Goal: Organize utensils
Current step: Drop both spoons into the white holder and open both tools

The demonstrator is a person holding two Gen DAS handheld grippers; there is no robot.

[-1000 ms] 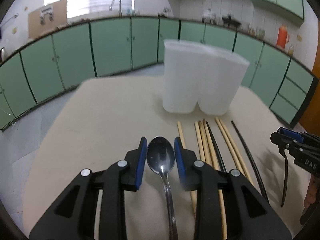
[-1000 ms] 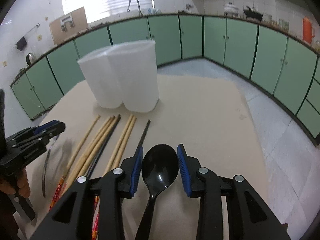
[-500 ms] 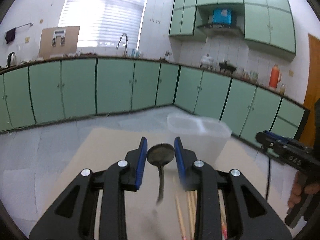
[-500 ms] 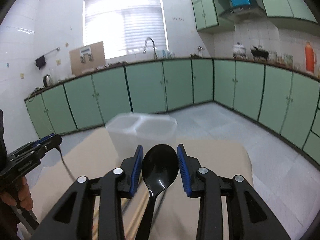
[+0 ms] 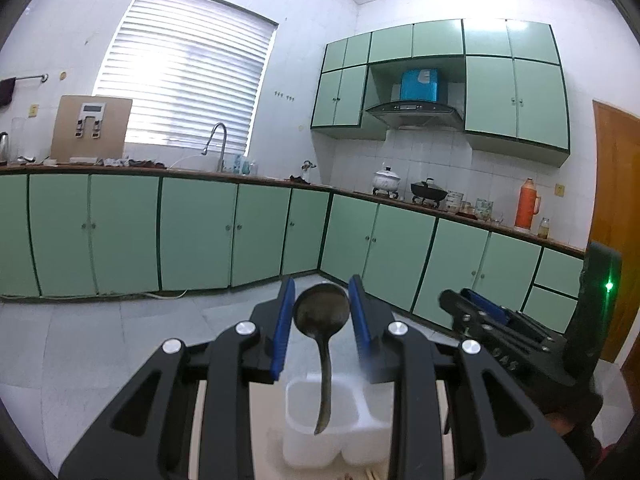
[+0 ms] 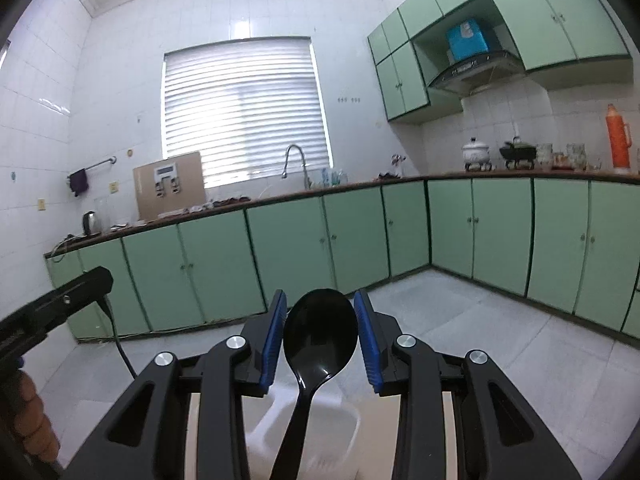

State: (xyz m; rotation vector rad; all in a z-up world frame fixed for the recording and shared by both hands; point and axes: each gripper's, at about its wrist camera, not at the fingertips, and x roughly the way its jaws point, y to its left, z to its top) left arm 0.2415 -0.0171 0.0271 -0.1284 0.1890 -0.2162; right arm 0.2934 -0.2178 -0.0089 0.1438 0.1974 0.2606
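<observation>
Green cabinets [image 5: 200,236] run along the far walls under a wooden counter, a blind-covered window [image 5: 180,88] above the sink. In the left view, the left gripper [image 5: 321,326] pinches a metal spoon [image 5: 322,336], handle hanging over a white holder [image 5: 320,424] on the pale table [image 5: 196,432]. In the right view, the same cabinets [image 6: 288,256] and grey floor [image 6: 500,332] show; the right gripper [image 6: 320,336] pinches a black spoon [image 6: 318,344] above the holder [image 6: 336,436].

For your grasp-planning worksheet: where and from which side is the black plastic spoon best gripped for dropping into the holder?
Across the bowl's edges, as the right hand-held gripper does: the black plastic spoon hangs handle-down over the white plastic utensil holder.
</observation>
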